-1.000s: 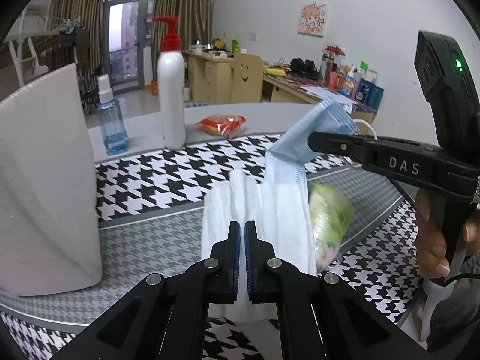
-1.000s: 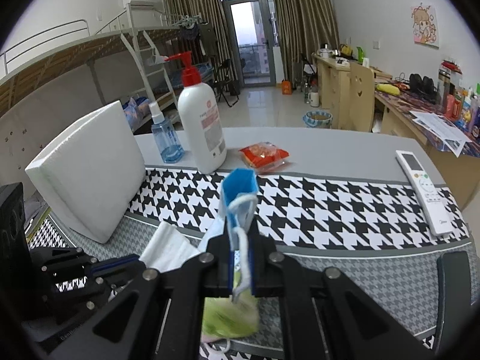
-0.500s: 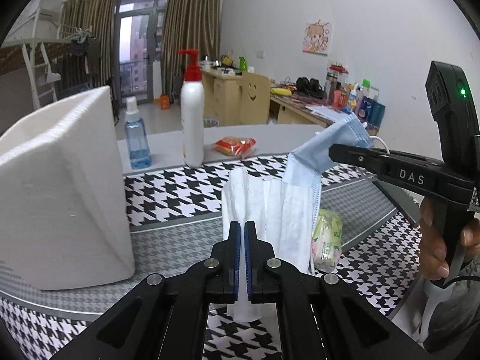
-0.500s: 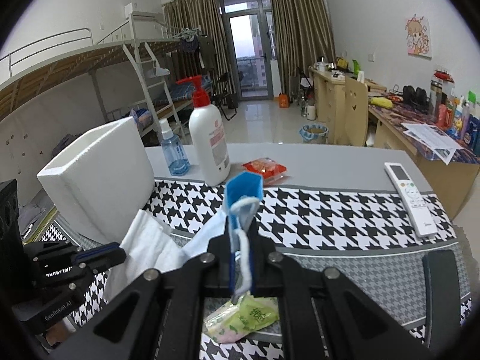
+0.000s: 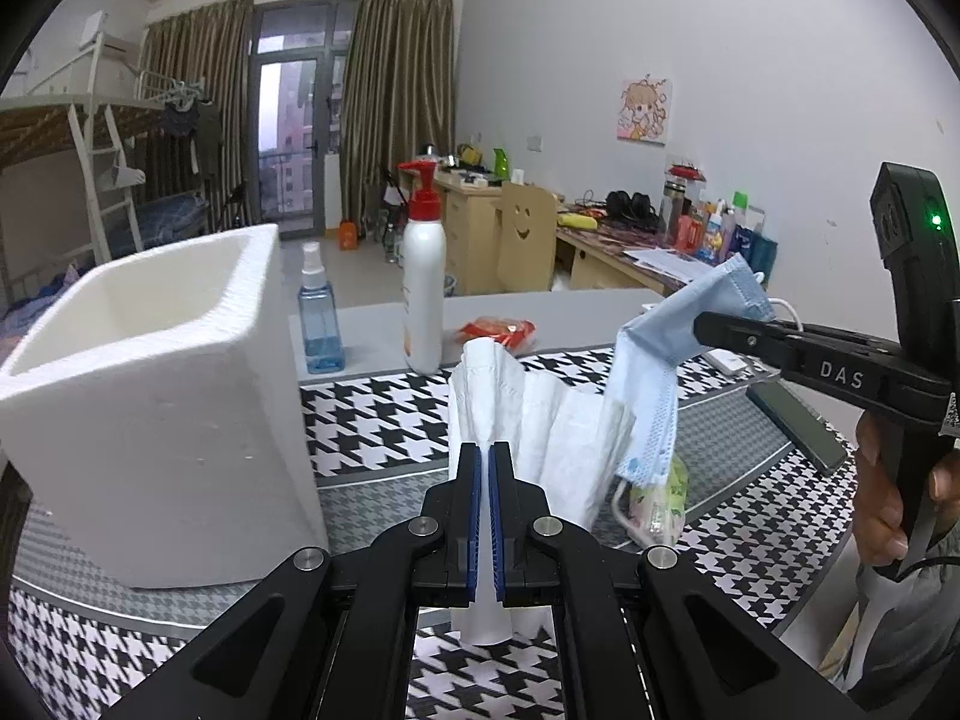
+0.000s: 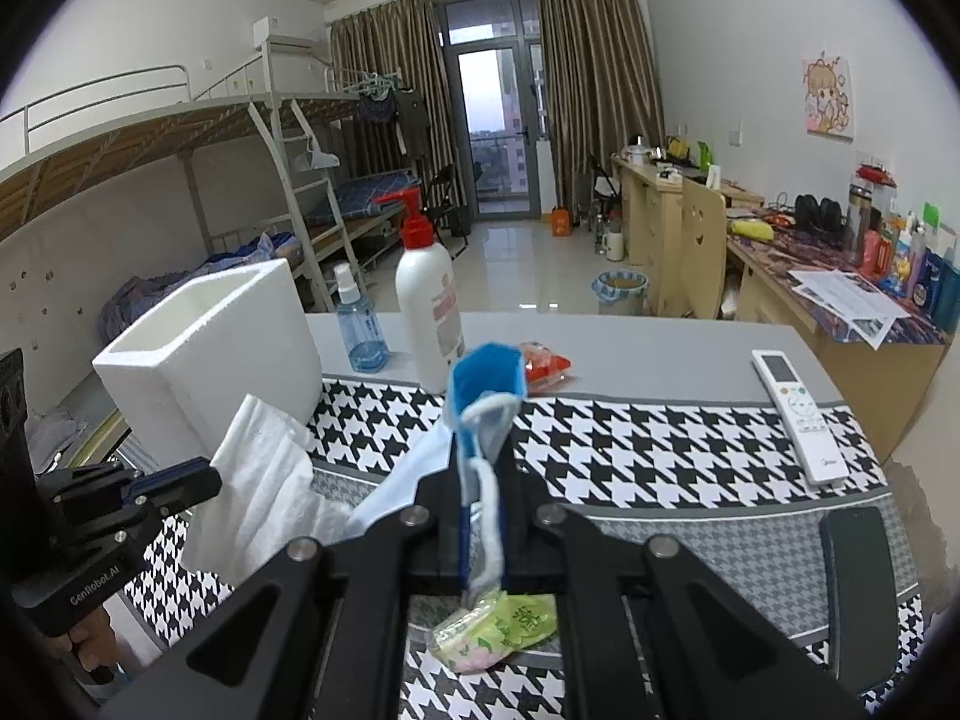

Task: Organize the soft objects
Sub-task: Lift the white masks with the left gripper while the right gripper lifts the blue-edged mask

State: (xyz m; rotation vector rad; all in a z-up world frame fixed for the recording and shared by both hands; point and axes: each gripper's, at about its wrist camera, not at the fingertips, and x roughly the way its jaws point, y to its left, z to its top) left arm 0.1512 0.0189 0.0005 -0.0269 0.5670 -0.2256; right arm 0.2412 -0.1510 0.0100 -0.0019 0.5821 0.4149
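My left gripper [image 5: 485, 468] is shut on one end of a face mask, whose white pleated side [image 5: 540, 426] hangs in the air above the table. My right gripper [image 6: 480, 480] is shut on the mask's other end, blue side out [image 6: 486, 384], with an ear loop [image 6: 489, 516] hanging down. The right gripper also shows in the left wrist view [image 5: 708, 324], the left gripper in the right wrist view [image 6: 204, 483]. A white foam box [image 5: 150, 402], open at the top, stands left of the mask. A green tissue pack [image 6: 504, 630] lies below the mask.
A white pump bottle [image 5: 423, 300], a blue spray bottle [image 5: 321, 318] and a red snack pack [image 5: 498, 333] stand at the back of the houndstooth table cloth [image 6: 630, 450]. A white remote [image 6: 795, 414] and a black phone [image 6: 858, 558] lie at the right.
Both grippers have risen with the mask held between them. The foam box's open top and more of the room now show.
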